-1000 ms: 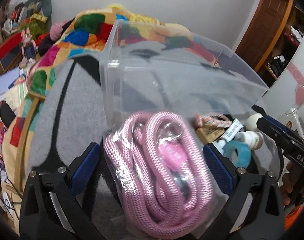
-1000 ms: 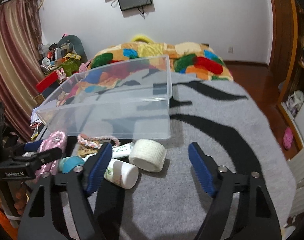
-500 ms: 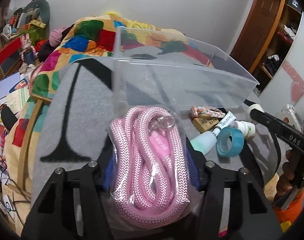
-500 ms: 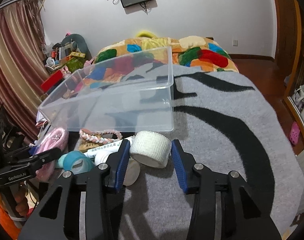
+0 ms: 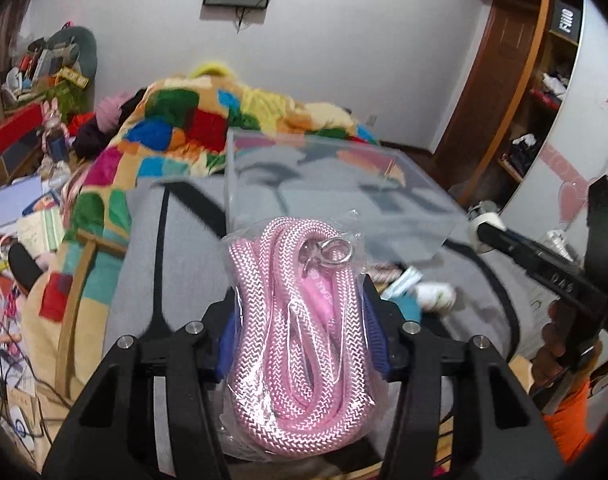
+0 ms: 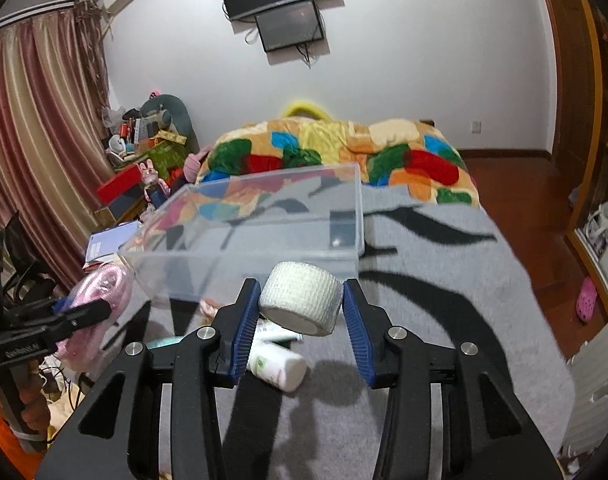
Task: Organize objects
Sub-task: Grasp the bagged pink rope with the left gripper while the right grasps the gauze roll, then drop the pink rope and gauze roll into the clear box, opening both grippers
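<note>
My left gripper [image 5: 302, 336] is shut on a bagged pink rope [image 5: 300, 340] and holds it up in front of the clear plastic bin [image 5: 323, 184]. The rope also shows in the right wrist view [image 6: 100, 304], held by the left gripper [image 6: 74, 316]. My right gripper [image 6: 302, 312] is shut on a white bandage roll [image 6: 300, 304] and holds it above the grey blanket [image 6: 443, 320], just before the bin [image 6: 264, 236]. The right gripper also shows at the right of the left wrist view [image 5: 487, 232].
A white bottle [image 6: 278, 368], a white tube [image 6: 280, 334] and a braided rope toy [image 6: 208, 308] lie on the blanket below the right gripper. A colourful quilt [image 6: 343, 152] lies behind the bin. Clutter [image 5: 20, 216] sits left of the bed, a wooden wardrobe [image 5: 515, 120] right.
Both grippers closed on their objects and lifted them: the left raised the pink rope, the right raised the bandage roll off the blanket toward the bin.
</note>
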`<state>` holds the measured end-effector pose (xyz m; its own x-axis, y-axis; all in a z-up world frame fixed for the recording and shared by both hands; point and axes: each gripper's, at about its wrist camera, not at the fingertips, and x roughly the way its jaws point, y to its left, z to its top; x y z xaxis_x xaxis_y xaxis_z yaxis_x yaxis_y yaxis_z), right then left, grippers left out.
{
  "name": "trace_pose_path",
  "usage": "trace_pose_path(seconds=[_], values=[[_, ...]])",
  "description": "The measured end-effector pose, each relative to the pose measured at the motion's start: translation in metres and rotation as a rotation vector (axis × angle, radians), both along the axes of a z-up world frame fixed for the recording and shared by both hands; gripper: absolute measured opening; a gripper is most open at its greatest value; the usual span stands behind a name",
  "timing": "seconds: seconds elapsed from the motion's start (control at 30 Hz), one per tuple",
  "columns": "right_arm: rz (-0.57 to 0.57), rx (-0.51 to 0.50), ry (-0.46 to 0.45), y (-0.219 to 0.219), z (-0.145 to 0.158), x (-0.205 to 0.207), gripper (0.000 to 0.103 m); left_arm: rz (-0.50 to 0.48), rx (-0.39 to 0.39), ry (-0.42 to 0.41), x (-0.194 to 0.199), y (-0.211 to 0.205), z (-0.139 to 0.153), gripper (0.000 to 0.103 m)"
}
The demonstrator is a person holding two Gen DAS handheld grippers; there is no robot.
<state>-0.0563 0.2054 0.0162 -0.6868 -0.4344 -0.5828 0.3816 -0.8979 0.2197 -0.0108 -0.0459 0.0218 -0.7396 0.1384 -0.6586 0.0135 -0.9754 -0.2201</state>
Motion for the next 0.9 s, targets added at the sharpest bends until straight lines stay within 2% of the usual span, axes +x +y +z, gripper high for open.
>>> trace_pose_path(seconds=[0.13,0.3,0.43,0.63,0.9], values=[[0.024,0.002,0.025,-0.010,0.016,-0.007,0.039,0.002,0.004,0.035,-0.018,-0.002,0.017,0.052],[0.032,0.029,0.055,-0.024,0.031,-0.019,0.039,0.006,0.031,0.021,-0.053,-0.009,0.024,0.052],[0.045,0.023,0.030,-0.033,0.033,-0.037,0.039,0.015,0.031,0.008,-0.083,-0.011,0.025,0.052],[0.068,0.045,-0.049,-0.050,0.020,-0.077,0.039,0.055,-0.002,-0.027,-0.126,-0.014,0.016,0.052],[0.083,0.121,-0.141,-0.070,-0.007,-0.111,0.039,0.043,-0.021,-0.122,-0.153,-0.008,-0.016,0.052]])
